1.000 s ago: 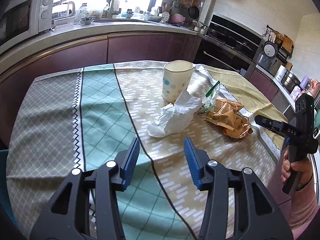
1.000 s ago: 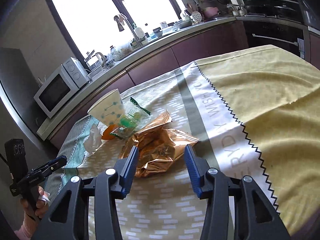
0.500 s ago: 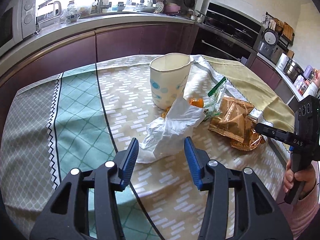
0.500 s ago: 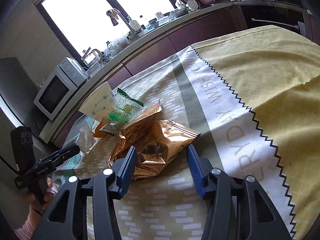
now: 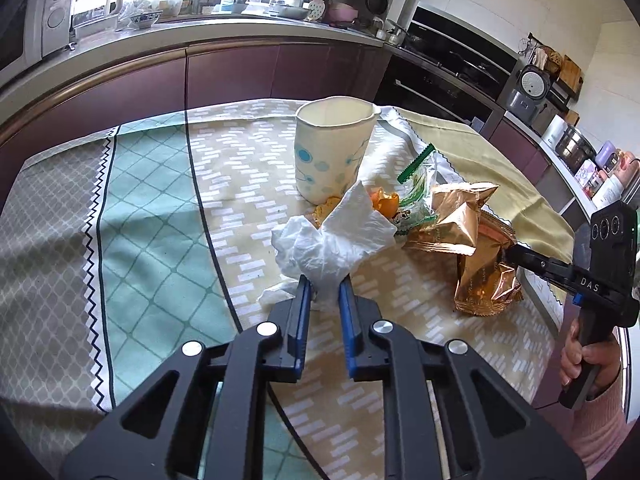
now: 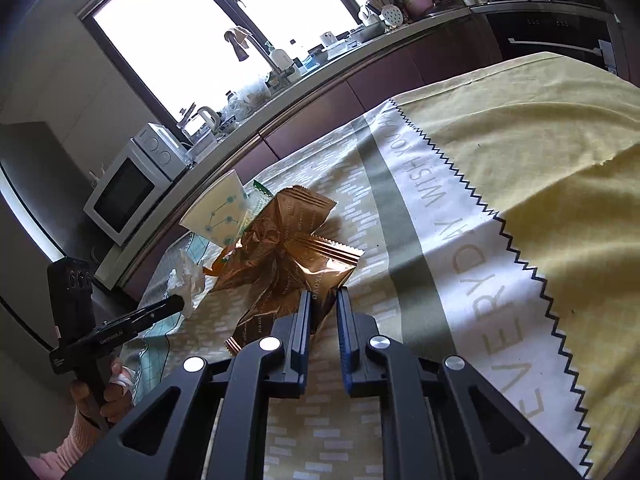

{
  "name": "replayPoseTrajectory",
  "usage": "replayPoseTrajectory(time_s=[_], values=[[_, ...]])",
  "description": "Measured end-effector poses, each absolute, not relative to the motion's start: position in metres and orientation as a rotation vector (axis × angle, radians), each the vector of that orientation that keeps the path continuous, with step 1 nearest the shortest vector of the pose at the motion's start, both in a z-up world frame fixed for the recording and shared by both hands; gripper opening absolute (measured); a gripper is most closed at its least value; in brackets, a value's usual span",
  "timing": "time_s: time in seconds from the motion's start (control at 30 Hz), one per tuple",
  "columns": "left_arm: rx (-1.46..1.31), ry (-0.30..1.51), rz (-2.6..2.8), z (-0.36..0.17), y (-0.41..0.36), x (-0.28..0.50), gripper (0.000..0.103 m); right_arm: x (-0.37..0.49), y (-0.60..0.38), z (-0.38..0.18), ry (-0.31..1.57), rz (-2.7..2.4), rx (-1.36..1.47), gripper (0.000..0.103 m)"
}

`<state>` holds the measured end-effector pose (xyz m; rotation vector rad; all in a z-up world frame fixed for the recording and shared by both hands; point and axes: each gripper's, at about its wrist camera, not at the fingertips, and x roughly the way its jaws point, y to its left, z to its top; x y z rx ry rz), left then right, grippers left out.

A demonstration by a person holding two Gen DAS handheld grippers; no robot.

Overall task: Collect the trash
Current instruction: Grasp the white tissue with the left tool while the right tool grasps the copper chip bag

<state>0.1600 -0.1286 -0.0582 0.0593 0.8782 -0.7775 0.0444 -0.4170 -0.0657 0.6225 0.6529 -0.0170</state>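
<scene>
A crumpled white tissue (image 5: 332, 244) lies on the tablecloth before a cream dotted bin (image 5: 332, 152). My left gripper (image 5: 323, 284) is shut on the tissue's near end. Copper snack wrappers (image 5: 476, 248) lie right of it, with orange peel (image 5: 386, 204) and a clear green-topped bag (image 5: 418, 188) between. In the right wrist view my right gripper (image 6: 322, 298) is shut on the near edge of the copper wrappers (image 6: 288, 256); the bin (image 6: 218, 216), the tissue (image 6: 186, 280) and my left gripper (image 6: 176, 304) lie beyond. My right gripper (image 5: 516, 254) shows at the wrappers in the left wrist view.
The table carries a patterned cloth (image 5: 152, 240) with a yellow part (image 6: 540, 152) on the right. A kitchen counter (image 5: 160, 40) with a microwave (image 6: 132, 188), a kettle and a sink tap runs behind the table. An oven and appliances stand at the far right (image 5: 532, 88).
Both grippers have moved forward and closed: the left on the white tissue, the right on the copper wrappers. The wrappers are bunched and lifted at the near edge.
</scene>
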Motion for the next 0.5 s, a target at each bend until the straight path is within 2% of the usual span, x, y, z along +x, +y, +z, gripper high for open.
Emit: replayPoseTrajectory(time_s=[0.5], values=[[-0.012,0.796,-0.772,-0.025,-0.059,0.114,0.014,0.018,-0.392,-0.028,0.596,0.081,0.595,0.01]])
